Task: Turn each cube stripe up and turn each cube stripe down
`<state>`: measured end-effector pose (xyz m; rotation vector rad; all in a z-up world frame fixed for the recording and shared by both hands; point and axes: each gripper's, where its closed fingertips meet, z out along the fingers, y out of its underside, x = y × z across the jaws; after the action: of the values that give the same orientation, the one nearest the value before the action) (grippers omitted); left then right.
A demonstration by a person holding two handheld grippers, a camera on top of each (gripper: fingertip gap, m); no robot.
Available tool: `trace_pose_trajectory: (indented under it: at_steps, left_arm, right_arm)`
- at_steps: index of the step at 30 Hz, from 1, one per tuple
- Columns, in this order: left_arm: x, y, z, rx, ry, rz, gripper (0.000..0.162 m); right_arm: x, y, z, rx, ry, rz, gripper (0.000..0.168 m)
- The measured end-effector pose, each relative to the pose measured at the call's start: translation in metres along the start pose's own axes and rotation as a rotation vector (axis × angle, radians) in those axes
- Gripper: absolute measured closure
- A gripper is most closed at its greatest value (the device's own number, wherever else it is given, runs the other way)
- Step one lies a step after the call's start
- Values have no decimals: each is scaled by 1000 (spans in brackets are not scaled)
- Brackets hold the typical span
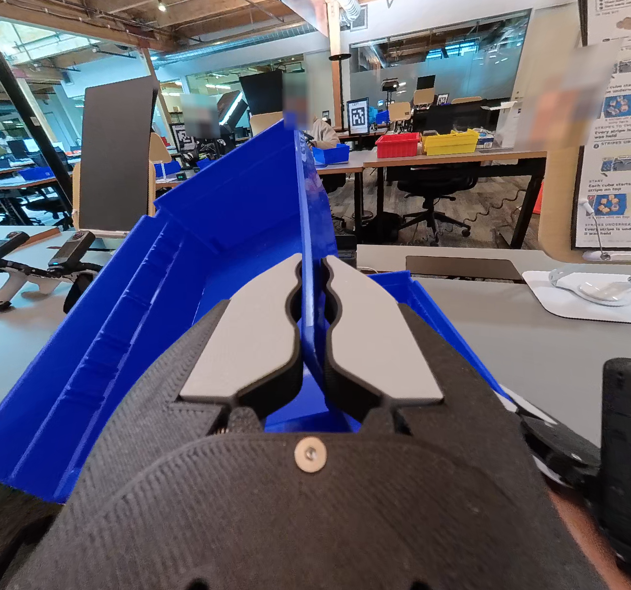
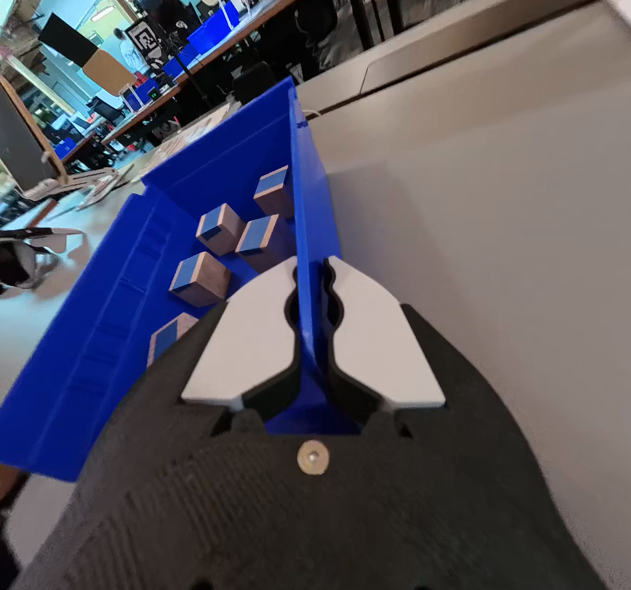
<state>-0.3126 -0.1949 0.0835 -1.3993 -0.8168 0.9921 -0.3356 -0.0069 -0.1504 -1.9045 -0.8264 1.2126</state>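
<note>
both tools pinch a wall of a blue bin (image 2: 218, 170): the left gripper (image 1: 312, 303) clamps a bin (image 1: 239, 204) wall edge-on, and the right gripper (image 2: 312, 303) does the same. five wooden cubes (image 2: 201, 278) sit inside the bin, left of the pinched wall, blue stripes facing up. the bin looks tilted off the table (image 2: 478, 198). the risk, as i judge it: the thin wall slips from a grip, the bin drops, and the cubes tumble, scrambling which face shows.
</note>
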Motion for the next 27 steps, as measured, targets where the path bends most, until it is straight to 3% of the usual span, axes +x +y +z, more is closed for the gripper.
trace_pose_trajectory:
  at_steps: [7,13,21,27]
  left_arm:
    - [2,-2,1,-4,16,-14,157]
    - [27,-16,-4,9,75,-4,158]
    - [95,-25,-4,-2,226,32,158]
    - [176,-26,-11,-11,412,67,157]
  right_arm:
    - [-16,-21,-11,28,-161,-59,133]
    - [11,-57,-34,40,-204,-83,124]
    - [74,-102,-68,103,-151,-79,123]
    - [125,-114,-102,72,-198,-8,117]
